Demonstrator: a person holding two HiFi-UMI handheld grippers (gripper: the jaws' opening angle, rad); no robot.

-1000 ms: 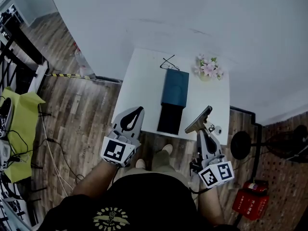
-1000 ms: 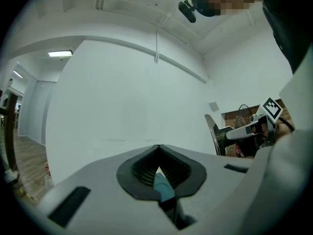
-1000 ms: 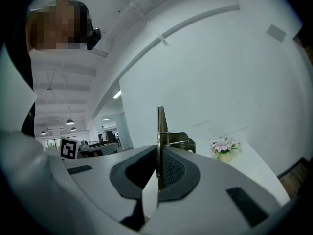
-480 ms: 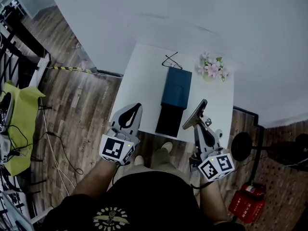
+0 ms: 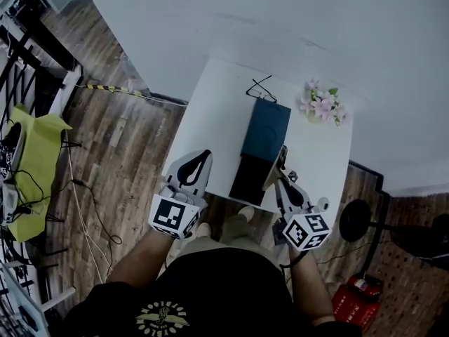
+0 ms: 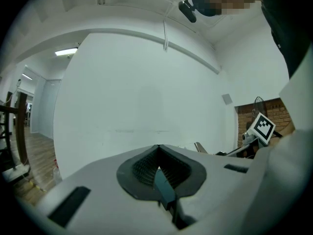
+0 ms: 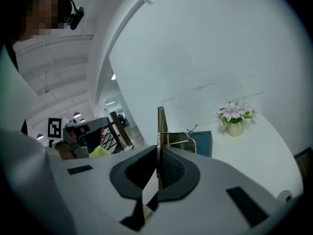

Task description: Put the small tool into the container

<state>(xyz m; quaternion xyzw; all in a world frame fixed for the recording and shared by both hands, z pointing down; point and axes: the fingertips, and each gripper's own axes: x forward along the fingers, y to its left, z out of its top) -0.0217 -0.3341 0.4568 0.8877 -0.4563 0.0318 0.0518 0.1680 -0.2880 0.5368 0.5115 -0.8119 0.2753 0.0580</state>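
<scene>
On the white table (image 5: 210, 118) lies the container (image 5: 265, 128), a dark blue box with a black part (image 5: 247, 177) at its near end. My right gripper (image 5: 279, 173) is shut on the small tool (image 5: 276, 166), a flat metal blade that reaches over the black part's right edge. In the right gripper view the small tool (image 7: 160, 126) stands upright between the shut jaws, with the container (image 7: 204, 142) behind it. My left gripper (image 5: 199, 161) hangs shut and empty over the table's near left edge. The left gripper view faces the white wall (image 6: 146, 97).
Black eyeglasses (image 5: 259, 88) lie beyond the container. A pot of pink flowers (image 5: 321, 106) stands at the table's far right. On the floor are a fan base (image 5: 356, 220), a red fire extinguisher (image 5: 358, 295), cables (image 5: 84, 216) and a yellow-green cloth (image 5: 35, 153).
My right gripper has carried the tool leftward and forward, from beside the container's right side to over its black near end. The left gripper has hardly moved.
</scene>
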